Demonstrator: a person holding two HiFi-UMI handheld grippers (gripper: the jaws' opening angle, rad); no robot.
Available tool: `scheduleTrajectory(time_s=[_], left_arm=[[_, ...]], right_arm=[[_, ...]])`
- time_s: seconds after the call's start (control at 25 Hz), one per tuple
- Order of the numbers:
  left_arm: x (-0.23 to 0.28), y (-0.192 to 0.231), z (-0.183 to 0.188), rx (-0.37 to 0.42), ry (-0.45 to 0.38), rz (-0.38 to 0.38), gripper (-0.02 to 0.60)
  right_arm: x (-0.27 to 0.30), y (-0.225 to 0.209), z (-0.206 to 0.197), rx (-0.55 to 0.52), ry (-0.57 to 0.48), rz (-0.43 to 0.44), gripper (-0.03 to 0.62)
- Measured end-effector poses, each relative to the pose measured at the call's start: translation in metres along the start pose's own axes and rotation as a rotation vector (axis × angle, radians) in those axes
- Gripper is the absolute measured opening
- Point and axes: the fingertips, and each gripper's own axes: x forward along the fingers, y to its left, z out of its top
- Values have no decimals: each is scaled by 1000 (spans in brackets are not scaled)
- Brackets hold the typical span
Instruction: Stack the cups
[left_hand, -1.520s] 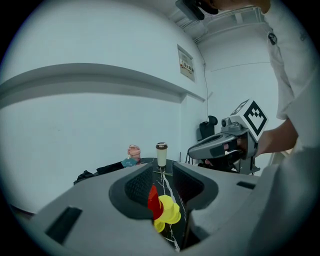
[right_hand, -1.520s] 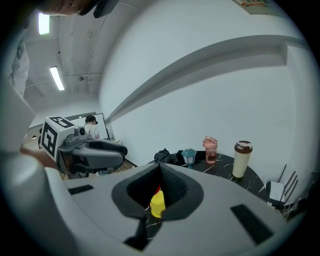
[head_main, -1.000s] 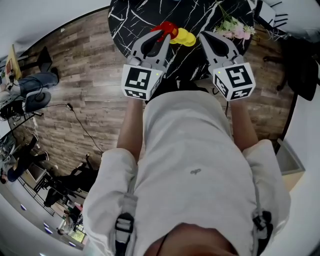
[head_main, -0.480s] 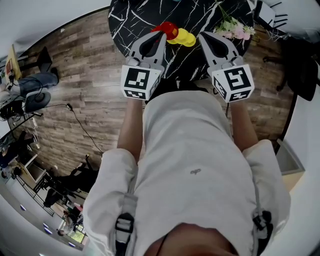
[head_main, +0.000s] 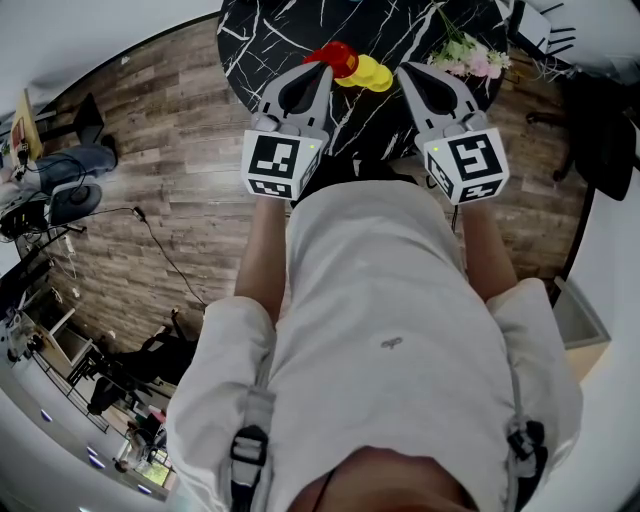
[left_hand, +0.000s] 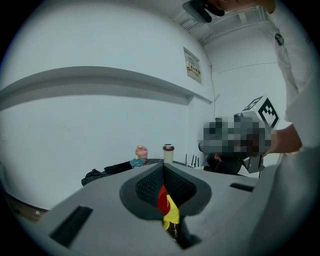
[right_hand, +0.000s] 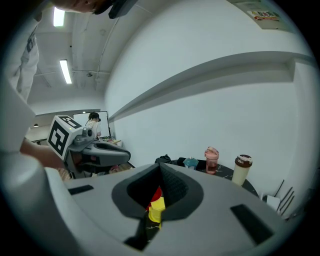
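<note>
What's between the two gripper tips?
Head view: the red cup and yellow cups on the black marble table, between the left gripper and right gripper.

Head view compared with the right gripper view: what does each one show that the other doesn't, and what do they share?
Only the head view shows the wood floor, the pink flowers and the person's white shirt. Only the right gripper view shows a pink bottle and a cream tumbler at the table's far side, plus ceiling lights. Both show the red cup and yellow cups on the black marble table, and the left gripper.
</note>
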Motion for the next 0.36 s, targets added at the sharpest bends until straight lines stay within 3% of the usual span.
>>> scheduleTrajectory(time_s=[0.36], left_arm=[[-2, 2, 0, -2, 0, -1, 6]], right_arm=[[1, 1, 0, -8, 2, -9, 3]])
